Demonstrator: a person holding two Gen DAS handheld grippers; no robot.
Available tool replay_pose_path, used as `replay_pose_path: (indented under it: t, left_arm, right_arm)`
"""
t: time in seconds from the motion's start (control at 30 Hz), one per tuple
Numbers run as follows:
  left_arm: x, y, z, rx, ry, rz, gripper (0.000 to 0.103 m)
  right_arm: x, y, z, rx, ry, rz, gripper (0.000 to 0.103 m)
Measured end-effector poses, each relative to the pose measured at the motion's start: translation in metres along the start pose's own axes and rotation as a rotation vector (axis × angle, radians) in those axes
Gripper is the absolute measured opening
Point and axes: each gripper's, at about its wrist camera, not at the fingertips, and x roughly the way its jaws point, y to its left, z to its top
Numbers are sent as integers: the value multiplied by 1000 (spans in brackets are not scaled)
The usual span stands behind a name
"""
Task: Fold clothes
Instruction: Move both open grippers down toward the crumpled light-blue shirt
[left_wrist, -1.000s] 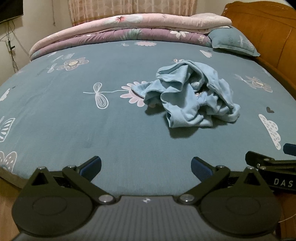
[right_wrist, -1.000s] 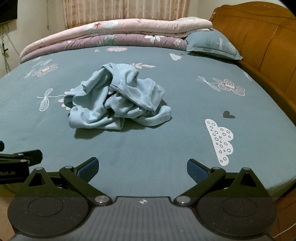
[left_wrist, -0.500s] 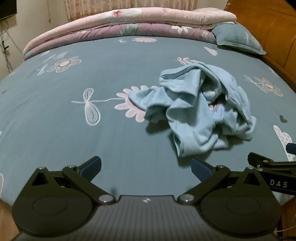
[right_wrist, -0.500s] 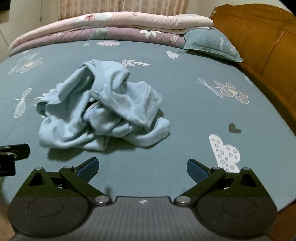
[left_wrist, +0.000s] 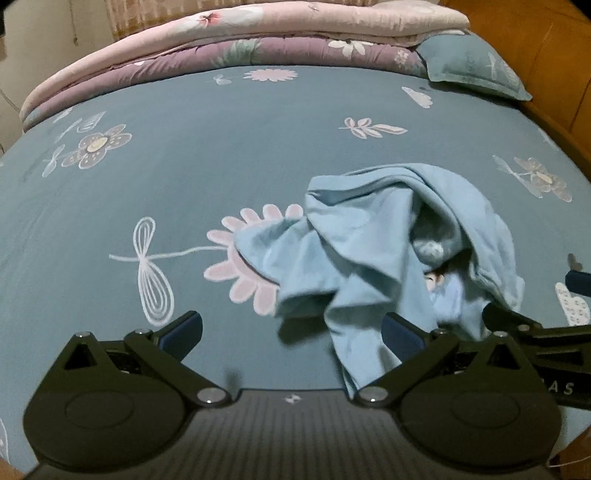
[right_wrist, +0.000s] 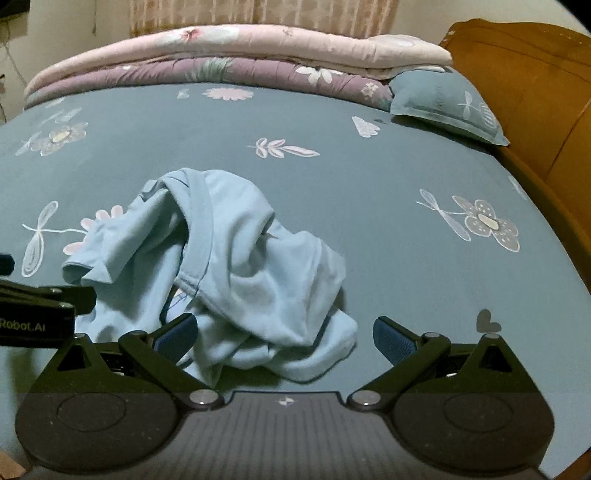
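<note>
A crumpled light-blue garment (left_wrist: 373, 254) (right_wrist: 236, 273) lies in a heap on the teal bedsheet (left_wrist: 221, 177). My left gripper (left_wrist: 291, 332) is open just short of the heap's left front edge; its right finger overlaps a hanging flap of the cloth. My right gripper (right_wrist: 284, 334) is open too, low over the heap's near edge, with the cloth lying between its fingers. Each gripper shows at the side of the other's view: the right one (left_wrist: 535, 332) and the left one (right_wrist: 40, 306).
Folded pink and purple quilts (right_wrist: 221, 55) lie stacked along the far side of the bed. A teal pillow (right_wrist: 447, 103) rests at the far right against the wooden headboard (right_wrist: 535, 92). Bare sheet (right_wrist: 424, 258) stretches to the right of the heap.
Both grippers have moved forward over the bed towards the garment, which now fills much more of both views. Their jaws stay open. The garment has not moved.
</note>
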Motion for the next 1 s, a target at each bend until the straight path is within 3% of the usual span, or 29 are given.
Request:
replay_pose_path:
  t: [0.1, 0.37, 0.47, 0.7, 1.0]
  left_arm:
    - [8, 3, 9, 4, 20, -16, 102]
    - [22, 19, 32, 23, 32, -13, 102]
    - [21, 29, 41, 22, 28, -30, 102]
    - [10, 44, 63, 60, 16, -73, 102]
    - [11, 32, 72, 159, 66, -145, 102]
  right_arm:
    - [6, -1, 6, 7, 12, 18, 103]
    - [15, 1, 26, 33, 34, -46, 103]
    - [13, -1, 34, 49, 35, -94, 103]
    - [20, -2, 36, 32, 101, -112, 103]
    - [29, -19, 36, 58, 123, -188, 103]
